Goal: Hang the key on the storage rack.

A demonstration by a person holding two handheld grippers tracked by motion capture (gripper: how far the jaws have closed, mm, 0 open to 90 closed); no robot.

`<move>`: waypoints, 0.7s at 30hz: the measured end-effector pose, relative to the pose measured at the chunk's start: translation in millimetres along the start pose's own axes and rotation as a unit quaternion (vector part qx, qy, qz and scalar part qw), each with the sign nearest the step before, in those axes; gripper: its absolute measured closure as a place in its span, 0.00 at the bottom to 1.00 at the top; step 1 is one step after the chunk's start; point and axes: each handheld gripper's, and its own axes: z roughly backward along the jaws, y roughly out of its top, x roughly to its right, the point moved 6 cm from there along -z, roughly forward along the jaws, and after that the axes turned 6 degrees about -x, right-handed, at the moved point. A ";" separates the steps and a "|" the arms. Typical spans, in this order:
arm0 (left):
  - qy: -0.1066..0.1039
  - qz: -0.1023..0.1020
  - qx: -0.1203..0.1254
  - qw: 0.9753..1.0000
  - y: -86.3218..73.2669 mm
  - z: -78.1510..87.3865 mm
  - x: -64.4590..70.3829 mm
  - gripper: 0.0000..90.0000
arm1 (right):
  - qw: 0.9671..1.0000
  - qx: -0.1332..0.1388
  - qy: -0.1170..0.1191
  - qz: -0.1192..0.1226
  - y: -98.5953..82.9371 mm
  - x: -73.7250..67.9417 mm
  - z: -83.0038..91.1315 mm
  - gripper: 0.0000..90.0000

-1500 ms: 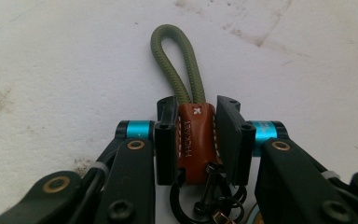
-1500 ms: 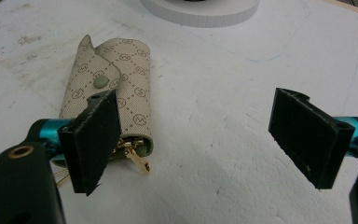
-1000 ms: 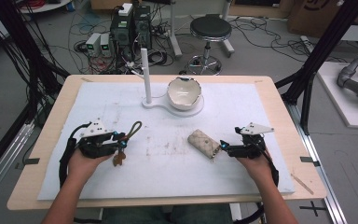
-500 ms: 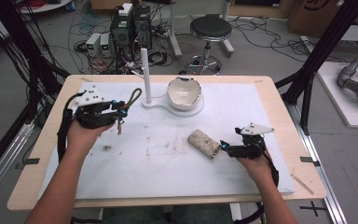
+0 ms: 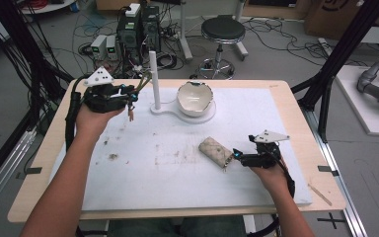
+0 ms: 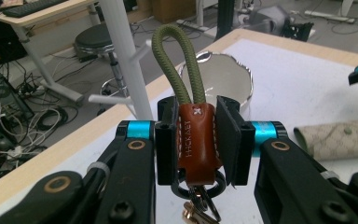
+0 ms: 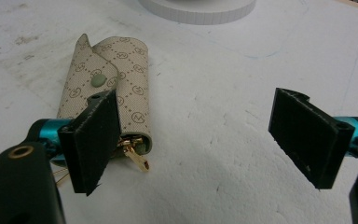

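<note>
- Brown leather key fob with olive cord loop: pinched in left gripper, raised beside white post.
- Beige patterned key pouch: on white foam mat, beside spread right gripper.

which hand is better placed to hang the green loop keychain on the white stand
Left. The left gripper is shut on the keychain, lifted close beside the white stand, loop upward. The right gripper sits open, low by the key pouch, farther off.

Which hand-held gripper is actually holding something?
The left hand-held gripper: its jaws clamp a brown leather key fob with a green loop. The right hand-held gripper is open beside the pouch.
</note>
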 end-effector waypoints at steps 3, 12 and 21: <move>0.004 -0.004 -0.005 1.000 8.5 -9.4 -3.3 0.78 | 1.000 -0.001 0.001 -0.002 -0.6 0.5 0.1 0.19; 0.018 -0.005 -0.024 1.000 10.4 -25.8 -8.3 0.78 | 1.000 -0.001 0.002 -0.007 -1.6 1.6 0.1 0.19; 0.030 0.003 -0.045 0.999 1.0 -36.6 -15.7 0.77 | 1.000 -0.004 0.003 -0.005 -2.4 2.3 -0.2 0.19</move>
